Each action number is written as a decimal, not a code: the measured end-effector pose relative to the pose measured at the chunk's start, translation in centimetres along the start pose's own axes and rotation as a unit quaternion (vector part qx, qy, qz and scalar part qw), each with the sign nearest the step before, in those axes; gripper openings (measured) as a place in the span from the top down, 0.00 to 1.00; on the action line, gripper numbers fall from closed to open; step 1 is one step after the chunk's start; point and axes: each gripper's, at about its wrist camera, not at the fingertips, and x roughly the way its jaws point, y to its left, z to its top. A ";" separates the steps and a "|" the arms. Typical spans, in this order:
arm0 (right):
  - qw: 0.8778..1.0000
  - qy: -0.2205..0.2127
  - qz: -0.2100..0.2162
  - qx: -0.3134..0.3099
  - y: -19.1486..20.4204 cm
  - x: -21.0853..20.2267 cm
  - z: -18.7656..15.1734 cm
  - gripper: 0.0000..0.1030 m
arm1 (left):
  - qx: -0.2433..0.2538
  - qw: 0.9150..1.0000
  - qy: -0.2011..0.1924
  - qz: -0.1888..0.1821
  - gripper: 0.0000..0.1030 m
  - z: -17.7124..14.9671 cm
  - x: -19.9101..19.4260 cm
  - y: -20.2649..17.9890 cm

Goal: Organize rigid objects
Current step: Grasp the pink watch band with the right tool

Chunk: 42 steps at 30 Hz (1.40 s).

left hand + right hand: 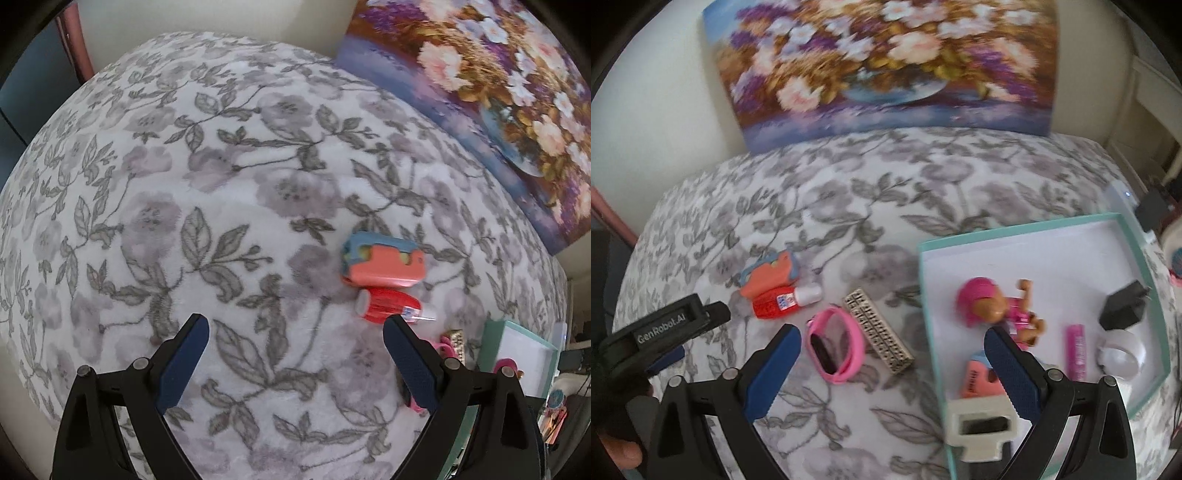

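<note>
On the floral blanket lie an orange-and-blue toy [382, 264] [772, 275], a red bottle with a white cap [388, 304] [779, 302], a pink wristband [836, 347] and a patterned silver block [879, 332]. My left gripper [295, 325] is open over bare blanket, with the toy and bottle just beyond its right finger. My right gripper [892, 334] is open too, and the wristband and block lie between its fingers below. A teal-rimmed box [1027, 223] holds a pink-haired figure [990, 306], a pink tube [1076, 350], a black adapter [1123, 306], a white roll [1121, 354] and an orange eraser [979, 380].
A flower painting [886, 66] leans against the wall behind the bed. A white plastic piece [982, 424] sits at the box's near edge. The left tool's black housing [661, 328] and a hand [617, 450] fill the lower left of the right wrist view. Clutter lies past the bed's right edge.
</note>
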 end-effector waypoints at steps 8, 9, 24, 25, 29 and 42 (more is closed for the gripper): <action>0.998 0.016 -0.021 -0.061 3.6 2.9 -0.6 0.07 | -0.013 1.000 -0.001 0.016 0.07 1.1 0.8 0.9; 0.997 0.019 -0.026 -0.067 3.9 3.3 -0.7 0.07 | -0.014 1.000 0.003 0.017 0.07 1.1 1.2 1.0; 0.988 0.030 -0.068 -0.138 6.5 5.8 -2.9 0.27 | -0.023 0.999 0.020 0.028 0.07 0.9 2.6 2.7; 0.987 0.027 -0.071 -0.144 6.8 5.8 -3.0 0.29 | -0.021 0.999 0.020 0.028 0.07 0.8 2.6 2.7; 0.984 0.020 -0.075 -0.158 7.2 5.7 -3.1 0.37 | -0.017 0.999 0.022 0.027 0.07 0.8 2.8 2.2; 0.993 0.011 -0.024 -0.112 5.4 3.8 -1.7 0.48 | -0.002 1.000 0.021 -0.004 0.07 1.0 2.4 0.7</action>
